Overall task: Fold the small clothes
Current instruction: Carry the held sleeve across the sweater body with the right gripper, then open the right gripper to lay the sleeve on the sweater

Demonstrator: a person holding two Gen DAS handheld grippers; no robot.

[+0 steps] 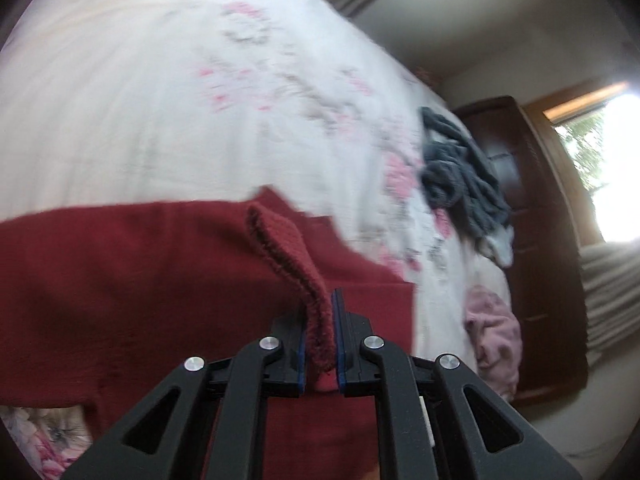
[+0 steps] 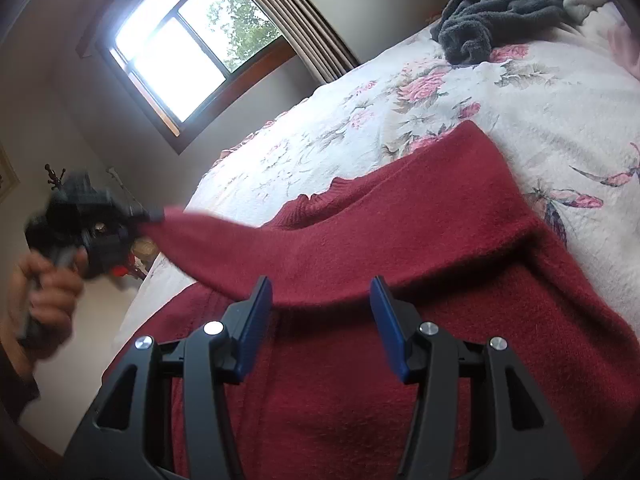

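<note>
With the left tongs (image 1: 320,344) pinching the red sweater's (image 2: 400,240) sleeve cuff (image 1: 316,304) and the right tongs (image 2: 322,320) wide and empty just above its body, lay the sleeve flat across the chest ahead of them, keeping it taut.

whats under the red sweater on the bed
The red sweater lies on the floral bedspread, which shows all around it. Whatever sits directly beneath the sweater is covered. The left gripper pinches its sleeve; the right gripper hovers open above it.
</note>
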